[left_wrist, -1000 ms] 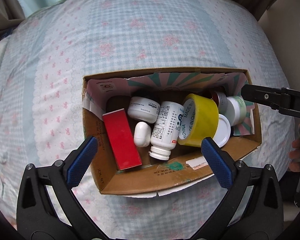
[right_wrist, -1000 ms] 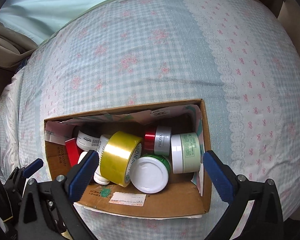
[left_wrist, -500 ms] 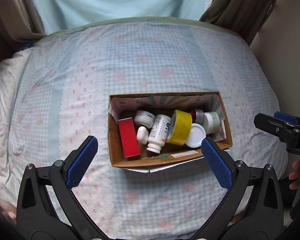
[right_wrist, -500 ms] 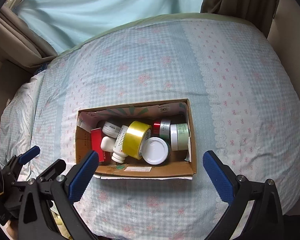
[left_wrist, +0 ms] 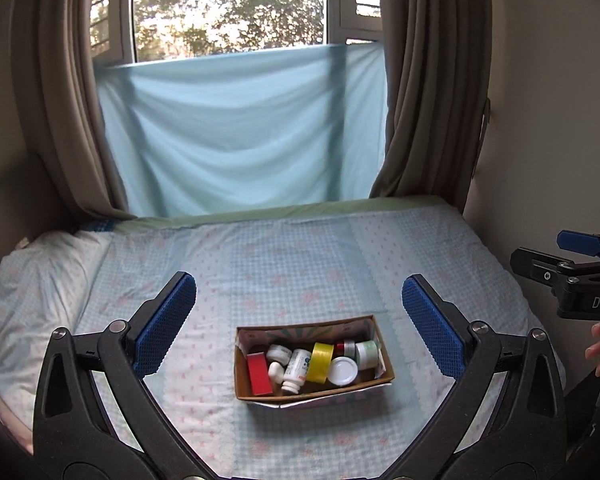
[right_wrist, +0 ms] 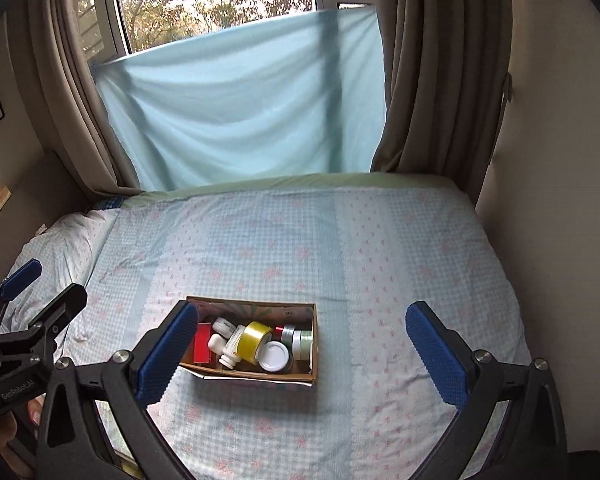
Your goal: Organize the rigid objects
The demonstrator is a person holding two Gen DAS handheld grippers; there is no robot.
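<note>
A cardboard box sits on the bed and also shows in the right wrist view. It holds a red box, a white pill bottle, a yellow tape roll, a white-lidded jar, a pale green jar and other small jars. My left gripper is open and empty, held well back from the cardboard box. My right gripper is open and empty, also held back; it also shows at the right edge of the left wrist view.
The bed has a light blue checked sheet with pink flowers. A pillow lies at its left. A pale blue cloth hangs over the window between brown curtains. A wall runs along the right.
Both grippers have pulled far back and up from the box, which now looks small. The window and curtains have come into view. Both stay open and empty.
</note>
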